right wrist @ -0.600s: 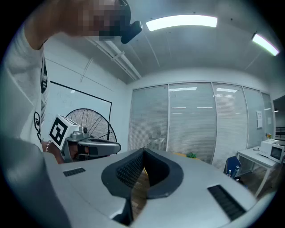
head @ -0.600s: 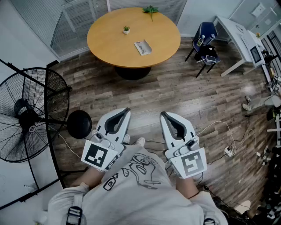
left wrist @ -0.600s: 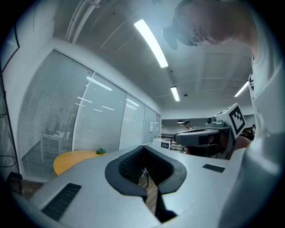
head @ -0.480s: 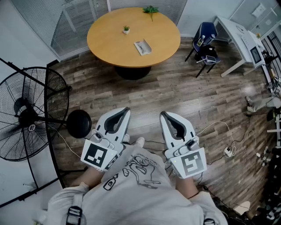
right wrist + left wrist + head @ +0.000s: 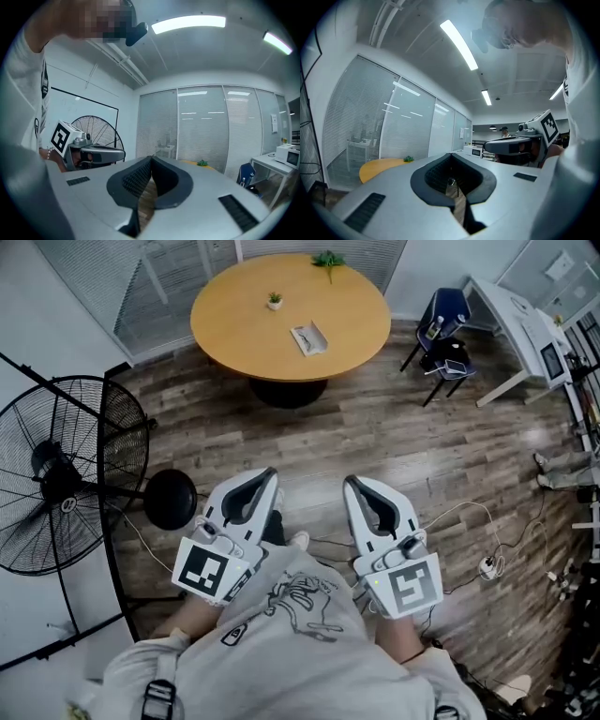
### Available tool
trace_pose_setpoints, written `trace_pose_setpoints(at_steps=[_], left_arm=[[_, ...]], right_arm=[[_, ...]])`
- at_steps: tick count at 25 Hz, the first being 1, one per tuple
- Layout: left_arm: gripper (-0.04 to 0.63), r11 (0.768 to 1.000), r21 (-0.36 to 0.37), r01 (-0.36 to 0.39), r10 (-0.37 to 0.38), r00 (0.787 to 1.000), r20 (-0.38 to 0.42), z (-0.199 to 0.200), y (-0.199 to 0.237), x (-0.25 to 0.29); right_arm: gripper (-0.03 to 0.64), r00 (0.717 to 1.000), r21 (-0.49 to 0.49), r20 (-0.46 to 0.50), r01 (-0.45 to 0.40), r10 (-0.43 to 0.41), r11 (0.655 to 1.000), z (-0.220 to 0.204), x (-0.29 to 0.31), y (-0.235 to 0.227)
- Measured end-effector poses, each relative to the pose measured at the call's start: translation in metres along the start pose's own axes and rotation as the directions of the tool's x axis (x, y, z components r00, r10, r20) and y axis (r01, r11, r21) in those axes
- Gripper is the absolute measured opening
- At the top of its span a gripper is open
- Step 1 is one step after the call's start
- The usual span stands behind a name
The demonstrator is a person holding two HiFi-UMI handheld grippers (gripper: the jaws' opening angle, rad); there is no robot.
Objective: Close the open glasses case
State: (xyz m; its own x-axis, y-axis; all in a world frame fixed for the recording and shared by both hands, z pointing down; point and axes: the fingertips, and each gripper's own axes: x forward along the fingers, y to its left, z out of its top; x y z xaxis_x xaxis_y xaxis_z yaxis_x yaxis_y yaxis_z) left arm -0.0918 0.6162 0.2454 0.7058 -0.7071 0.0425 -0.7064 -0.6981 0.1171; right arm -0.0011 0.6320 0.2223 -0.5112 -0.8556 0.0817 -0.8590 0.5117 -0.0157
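The open glasses case [image 5: 308,337] lies on the round wooden table [image 5: 347,343] far ahead of me, its pale inside facing up. Both grippers hang close to my body over the floor, well short of the table. In the head view my left gripper [image 5: 272,472] is shut with nothing in it. My right gripper [image 5: 348,481] is likewise shut and empty. In the left gripper view the jaws [image 5: 451,155] meet at the tip, with a sliver of the table [image 5: 379,166] beyond. The right gripper's jaws [image 5: 151,159] also meet. The case shows in neither gripper view.
A small potted plant [image 5: 274,301] and a green sprig [image 5: 327,260] also sit on the table. A large standing fan [image 5: 66,479] is at my left, with its round black base [image 5: 171,502] near the left gripper. A blue chair [image 5: 443,329], white desk [image 5: 516,324] and floor cables [image 5: 473,526] are to the right.
The view has shifted a little, so the table and fan sit slightly differently in the frame. Both grippers stay shut in the same spot.
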Motion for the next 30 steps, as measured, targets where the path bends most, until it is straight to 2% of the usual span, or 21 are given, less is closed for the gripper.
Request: trace_pose_setpoints(at_steps=[14,30], left_arm=[[0.02,1.0,-0.007,0.003,-0.003,1.0,0.001,-0.006,0.019,0.023],[0.02,1.0,-0.014,0.014,-0.014,1.0,-0.005,0.002,0.074,0.081]], right_arm=[[0.009,0.996,-0.043,-0.083,-0.028,0.024,0.999,-0.022,0.02,-0.017],[0.009,0.997,-0.035,-0.081,-0.021,0.018,0.999,-0.015,0.088,-0.057]])
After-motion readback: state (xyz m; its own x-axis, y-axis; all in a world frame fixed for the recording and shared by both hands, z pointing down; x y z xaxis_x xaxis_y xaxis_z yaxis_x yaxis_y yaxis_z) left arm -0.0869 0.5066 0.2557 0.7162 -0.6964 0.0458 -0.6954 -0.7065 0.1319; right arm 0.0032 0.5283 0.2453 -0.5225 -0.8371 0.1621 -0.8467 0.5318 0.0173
